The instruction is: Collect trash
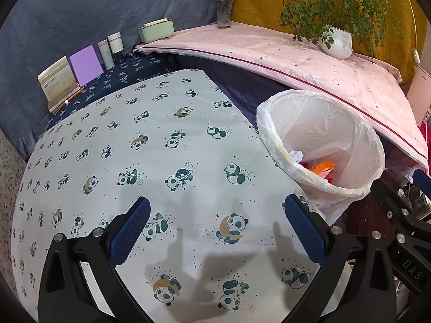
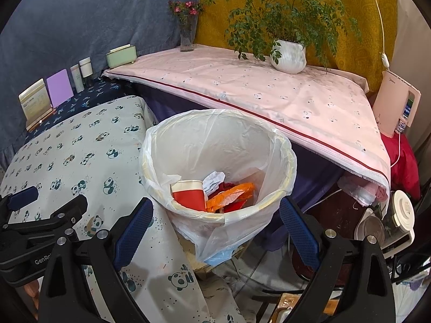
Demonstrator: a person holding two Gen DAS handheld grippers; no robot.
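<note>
While both grippers hang with their blue-padded fingers spread wide and nothing between them, the thing that matters most is the trash bin (image 2: 218,167), a round pail lined with a thin white plastic bag. It stands off the right edge of the panda-print table (image 1: 150,145), its rim touching or just beside the cloth there.

From the right gripper (image 2: 215,231), the bin sits straight ahead and slightly below, its open mouth tilted toward the camera. Inside lie a red paper cup (image 2: 188,195) on its side, an orange wrapper (image 2: 231,192) and a crumpled white paper (image 2: 214,179) (all already collected, it seems).

From the left gripper (image 1: 216,228), which hovers over the bare tabletop, the trash bin (image 1: 320,145) lies ahead and to the right, farther off. The right gripper is clearly the nearer of the two.

No loose rubbish shows on the visible part of the table. At the back edge stand a purple card (image 1: 85,66) and two small bottles (image 1: 110,49), which look like furnishings rather than trash. Collecting appears largely finished.
</note>
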